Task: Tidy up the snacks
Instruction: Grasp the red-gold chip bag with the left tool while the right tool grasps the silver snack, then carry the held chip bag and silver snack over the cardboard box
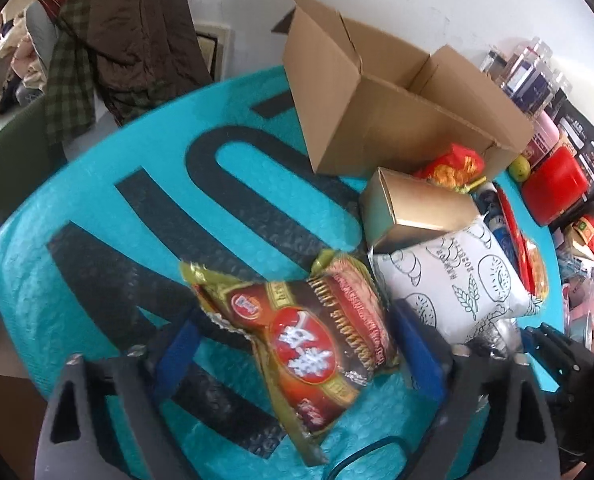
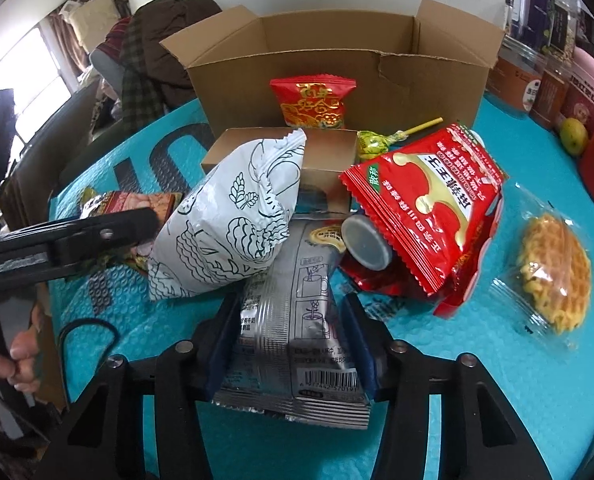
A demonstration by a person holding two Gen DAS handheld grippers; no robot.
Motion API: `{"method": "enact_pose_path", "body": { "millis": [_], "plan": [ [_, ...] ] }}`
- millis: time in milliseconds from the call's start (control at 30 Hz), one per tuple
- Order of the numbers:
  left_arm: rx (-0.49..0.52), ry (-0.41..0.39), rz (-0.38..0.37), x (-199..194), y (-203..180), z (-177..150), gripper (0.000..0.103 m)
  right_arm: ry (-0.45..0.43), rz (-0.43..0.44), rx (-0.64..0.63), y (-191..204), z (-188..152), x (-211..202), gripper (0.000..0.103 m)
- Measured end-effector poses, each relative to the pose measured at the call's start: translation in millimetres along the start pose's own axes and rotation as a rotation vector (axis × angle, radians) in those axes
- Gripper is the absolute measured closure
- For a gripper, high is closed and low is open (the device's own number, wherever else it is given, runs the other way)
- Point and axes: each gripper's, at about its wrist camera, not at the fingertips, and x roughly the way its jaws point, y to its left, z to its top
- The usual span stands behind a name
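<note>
Right tongs (image 2: 291, 354) pinch silver sachet (image 2: 293, 320), top hidden under white bag (image 2: 225, 216).

Large dark "NO" letters mark the teal mat (image 1: 97, 216).

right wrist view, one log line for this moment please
right gripper: shut on silver sachet | left gripper: open around brown packet | box: open, no snack seen inside

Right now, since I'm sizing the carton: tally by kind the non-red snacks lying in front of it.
Bags: 3 (white bag, silver packet, brown-and-green packet)
Gold box: 1
Lollipop: 1
Clear-wrapped waffle: 1
Can: 1
Total: 7
</note>
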Motion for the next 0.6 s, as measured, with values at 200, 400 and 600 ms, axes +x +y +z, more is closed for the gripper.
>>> {"method": "enact_pose_path", "body": {
  "millis": [200, 400, 600],
  "plan": [
    [0.066, -0.034, -0.005, -7.5, -9.4, -7.4, 0.046, -0.028, -0.009, -0.004, -3.7, -15.2, -13.4, 0.058],
    [0.084, -0.070, 0.007, -27.8, -12.5, -19.9, 0.056, -0.064, -0.022, 0.014, -5.6, -32.0, -30.8, 0.063],
    [0.105, -0.101, -0.018, -46.1, -20.1, -33.1, 0.060, -0.096, -0.012, 0.038, -5.3, -50.8, -53.0, 0.064]
  ]
}}
